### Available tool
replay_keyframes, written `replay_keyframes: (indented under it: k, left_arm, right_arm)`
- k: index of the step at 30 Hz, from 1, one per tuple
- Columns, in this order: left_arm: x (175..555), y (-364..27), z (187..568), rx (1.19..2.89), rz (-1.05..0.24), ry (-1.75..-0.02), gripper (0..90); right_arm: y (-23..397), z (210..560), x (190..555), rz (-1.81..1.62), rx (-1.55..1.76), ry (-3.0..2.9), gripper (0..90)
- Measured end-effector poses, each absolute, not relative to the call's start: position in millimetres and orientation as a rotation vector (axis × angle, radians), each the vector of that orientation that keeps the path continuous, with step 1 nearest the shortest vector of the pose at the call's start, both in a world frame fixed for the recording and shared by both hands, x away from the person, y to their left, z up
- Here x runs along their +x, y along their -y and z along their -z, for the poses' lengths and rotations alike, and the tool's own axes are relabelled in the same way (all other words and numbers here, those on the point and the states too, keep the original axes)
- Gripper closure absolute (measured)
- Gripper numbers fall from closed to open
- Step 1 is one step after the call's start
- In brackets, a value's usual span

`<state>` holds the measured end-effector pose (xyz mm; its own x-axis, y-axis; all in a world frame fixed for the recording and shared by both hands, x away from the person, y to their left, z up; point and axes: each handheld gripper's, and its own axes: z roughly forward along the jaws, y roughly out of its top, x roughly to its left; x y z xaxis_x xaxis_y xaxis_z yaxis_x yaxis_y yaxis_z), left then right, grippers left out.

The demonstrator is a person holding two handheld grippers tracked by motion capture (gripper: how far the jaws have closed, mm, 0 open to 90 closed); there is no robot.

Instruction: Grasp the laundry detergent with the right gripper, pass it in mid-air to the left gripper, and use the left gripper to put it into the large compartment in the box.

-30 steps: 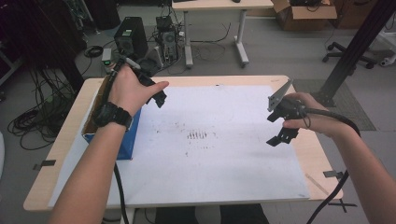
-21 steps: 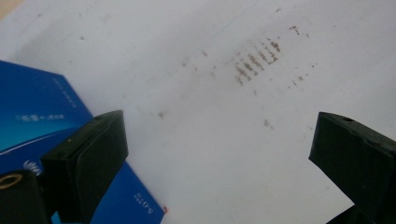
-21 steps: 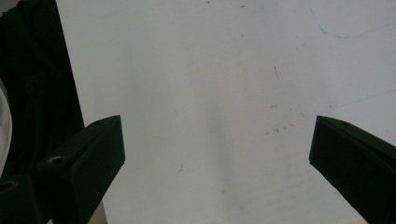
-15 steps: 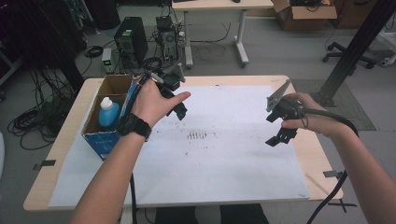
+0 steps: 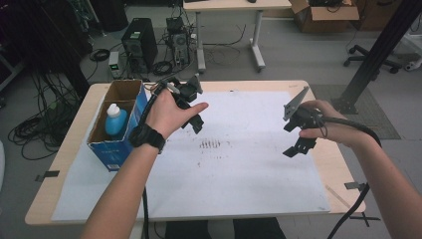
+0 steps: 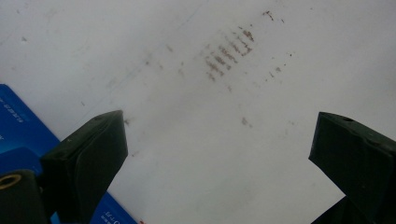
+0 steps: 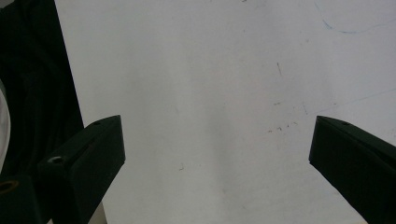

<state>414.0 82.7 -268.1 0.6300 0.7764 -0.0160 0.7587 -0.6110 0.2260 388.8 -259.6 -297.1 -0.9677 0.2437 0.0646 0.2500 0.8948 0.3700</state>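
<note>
Left tool [image 5: 191,107], right tool [image 5: 297,130]: both spread, empty, above counter [image 5: 59,164]. Hazard: left tool clipping blue box [image 5: 117,144] at left edge, toppling bottle [image 5: 115,119].

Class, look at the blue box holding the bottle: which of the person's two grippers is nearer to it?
The left. The left gripper hangs just right of the blue box, beside its open top. The right gripper is far across the white sheet, near the table's right edge.
</note>
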Motion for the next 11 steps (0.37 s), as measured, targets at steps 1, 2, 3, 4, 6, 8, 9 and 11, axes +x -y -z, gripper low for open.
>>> replay_keyframes:
  k: [1, 2, 3, 4, 6, 8, 9, 11]
  left_arm:
    - [413.8, -82.4, 268.4, 2.641, -0.125, -1.263, 4.6]
    - [413.6, -82.3, 268.6, 2.642, -0.127, -1.267, 4.6]
    - [413.5, -82.4, 268.8, 2.641, -0.125, -1.266, 4.6]
    - [413.3, -82.4, 269.0, 2.641, -0.122, -1.264, 4.6]
    - [412.9, -82.2, 269.2, 2.641, -0.126, -1.262, 4.6]
    - [412.6, -82.1, 269.2, 2.642, -0.124, -1.257, 4.6]
    - [412.3, -81.9, 269.2, 2.639, -0.122, -1.257, 4.6]
    - [412.0, -81.6, 269.2, 2.64, -0.12, -1.254, 4.6]
  right_arm:
    - [259.4, 297.0, 388.7, 0.598, -0.396, 3.042, 3.7]
    - [259.1, 296.8, 388.5, 0.602, -0.396, 3.043, 3.7]
    - [259.0, 296.5, 388.4, 0.6, -0.393, 3.043, 3.7]
    - [258.9, 296.4, 388.2, 0.6, -0.391, 3.043, 3.7]
    - [259.0, 296.3, 387.7, 0.602, -0.387, 3.043, 3.7]
    - [259.6, 296.2, 387.1, 0.603, -0.392, 3.042, 3.7]
    - [260.1, 296.1, 386.9, 0.605, -0.394, 3.042, 3.7]
    - [260.9, 295.9, 386.6, 0.62, -0.396, 3.039, 3.7]
